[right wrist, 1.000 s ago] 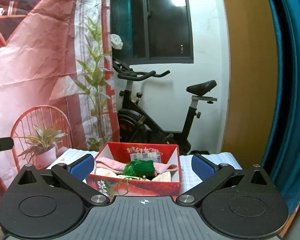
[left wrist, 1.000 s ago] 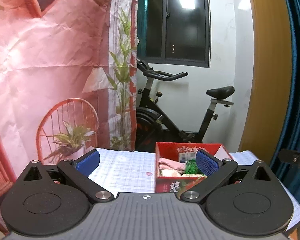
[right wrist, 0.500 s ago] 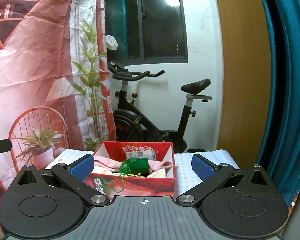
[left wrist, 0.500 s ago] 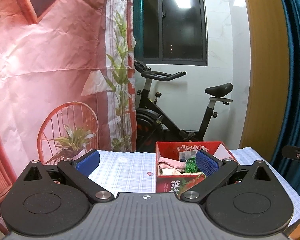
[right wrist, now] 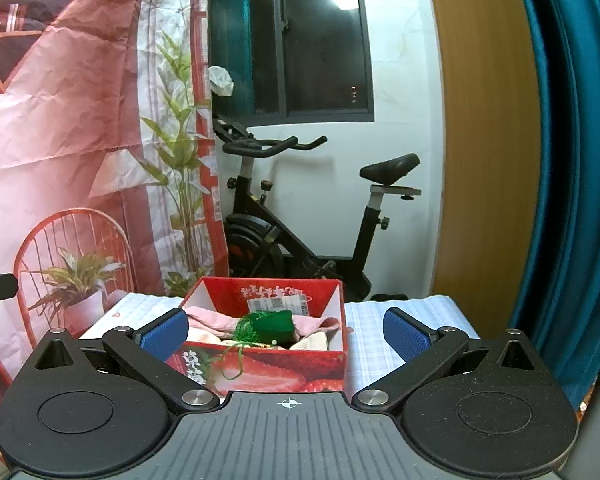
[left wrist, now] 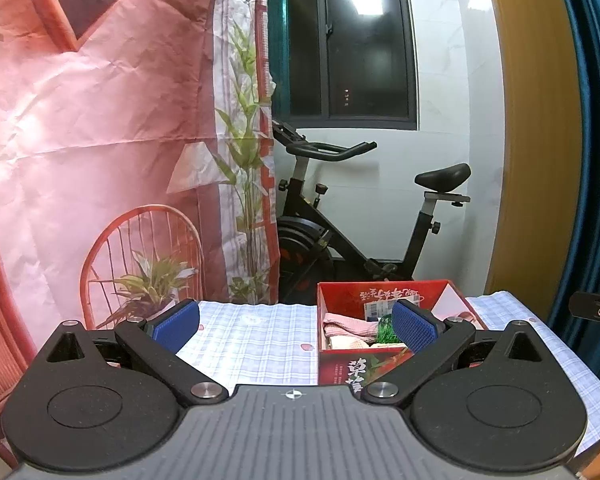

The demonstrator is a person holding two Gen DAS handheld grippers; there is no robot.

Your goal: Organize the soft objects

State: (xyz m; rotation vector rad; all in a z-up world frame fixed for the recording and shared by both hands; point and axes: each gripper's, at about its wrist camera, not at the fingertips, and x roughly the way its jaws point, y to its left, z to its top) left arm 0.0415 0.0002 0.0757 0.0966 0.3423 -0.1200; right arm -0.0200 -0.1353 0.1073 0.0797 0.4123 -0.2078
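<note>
**Soft objects: all visible ones boxed, both grippers idle**

Soft objects sit in the red box point(right wrist: 268, 360) on the checked worktop point(left wrist: 252, 344). Contents seen from the right wrist view: a pink cloth point(right wrist: 216, 318) draped across the back, a green knit piece point(right wrist: 274, 322) on top with loose green string point(right wrist: 236, 356) trailing over the front wall, and pale cream fabric point(right wrist: 312, 342) low at the front. A label card point(right wrist: 278, 304) stands against the back wall.

Left gripper point(left wrist: 296, 322): fingers spread wide, nothing between them, held back from the box and to its left. Right gripper point(right wrist: 286, 332): fingers likewise wide apart and empty, framing the box from in front, not touching it.

No loose soft item shows on the visible worktop in either view.

Judgement: the gathering looks largely done. Possibly left: tucking the string inside and flattening the pile. The near worktop edge is hidden behind the gripper bodies, so stray items there cannot be ruled out.
</note>
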